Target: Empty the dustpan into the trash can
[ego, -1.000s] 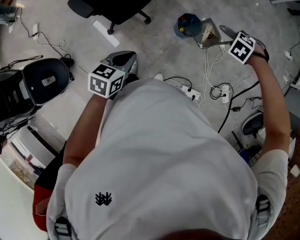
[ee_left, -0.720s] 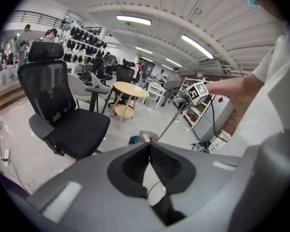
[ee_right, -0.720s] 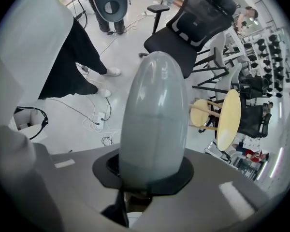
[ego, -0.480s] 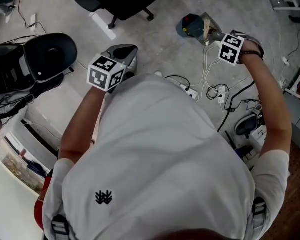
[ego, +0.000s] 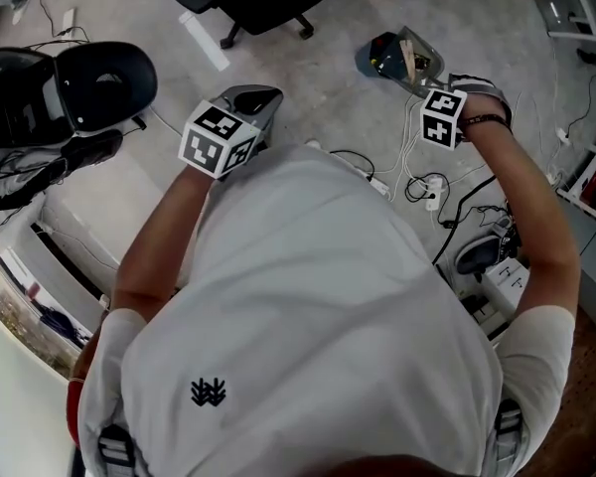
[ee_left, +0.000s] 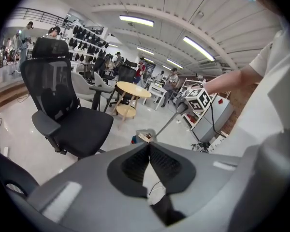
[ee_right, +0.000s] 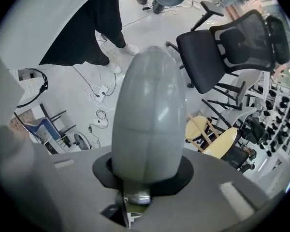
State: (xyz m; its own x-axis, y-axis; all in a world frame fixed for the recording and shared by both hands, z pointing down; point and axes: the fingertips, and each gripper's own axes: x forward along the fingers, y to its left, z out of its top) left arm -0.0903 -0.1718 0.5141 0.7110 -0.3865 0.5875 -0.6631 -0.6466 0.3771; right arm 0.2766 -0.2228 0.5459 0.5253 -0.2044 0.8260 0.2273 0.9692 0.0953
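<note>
The right hand-held gripper point(ee_right: 135, 199) is clamped on the rounded grey grip point(ee_right: 147, 120) at the top of the dustpan point(ego: 414, 60). The pan hangs low over the floor point(ego: 318, 78), scraps showing inside. Its thin shaft slants from the pan back up toward the person, and that is the line the tipping turns on. A small blue round container point(ego: 374, 53) sits just beside the pan, on the side toward the left hand-held gripper point(ee_left: 148, 149). It is probably the trash can, though I cannot tell for sure. The left one is pinched together on nothing, well apart from the pan, so the right arm does the work.
</note>
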